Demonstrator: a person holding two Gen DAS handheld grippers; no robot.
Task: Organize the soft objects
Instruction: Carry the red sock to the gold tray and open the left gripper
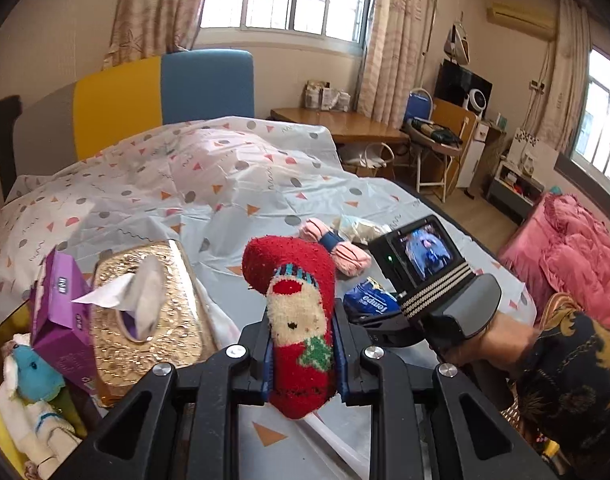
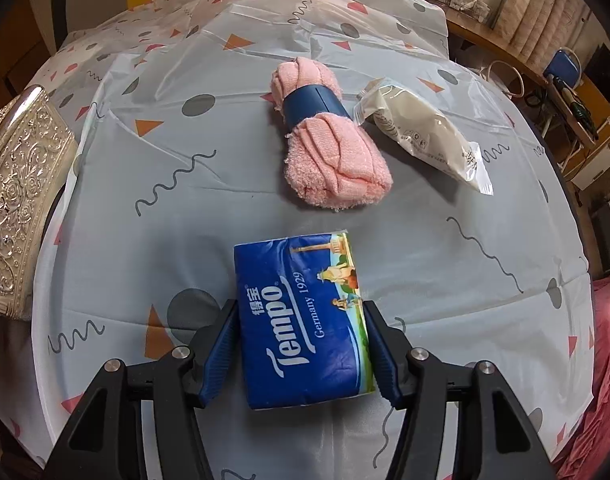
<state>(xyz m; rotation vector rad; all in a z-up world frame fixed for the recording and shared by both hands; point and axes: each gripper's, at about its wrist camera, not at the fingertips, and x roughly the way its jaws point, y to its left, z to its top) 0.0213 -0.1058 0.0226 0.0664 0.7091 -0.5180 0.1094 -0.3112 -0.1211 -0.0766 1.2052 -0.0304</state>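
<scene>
My left gripper (image 1: 303, 354) is shut on a red Christmas sock (image 1: 297, 312) with a Santa face, held above the patterned tablecloth. My right gripper (image 2: 303, 344) has its jaws around a blue Tempo tissue pack (image 2: 305, 320) that lies on the cloth; both pads touch its sides. The tissue pack also shows in the left wrist view (image 1: 369, 300) under the right gripper. A rolled pink towel (image 2: 329, 140) with a blue band lies beyond the pack, with a beige sealed pouch (image 2: 421, 128) to its right. The pink towel shows in the left wrist view (image 1: 341, 248) too.
An embossed gold tissue box (image 1: 145, 312) stands at the left, also seen in the right wrist view (image 2: 21, 196). A purple carton (image 1: 61, 312) and a blue-and-white plush toy (image 1: 37, 392) sit beside it. A pink bedspread (image 1: 577, 256) lies to the right.
</scene>
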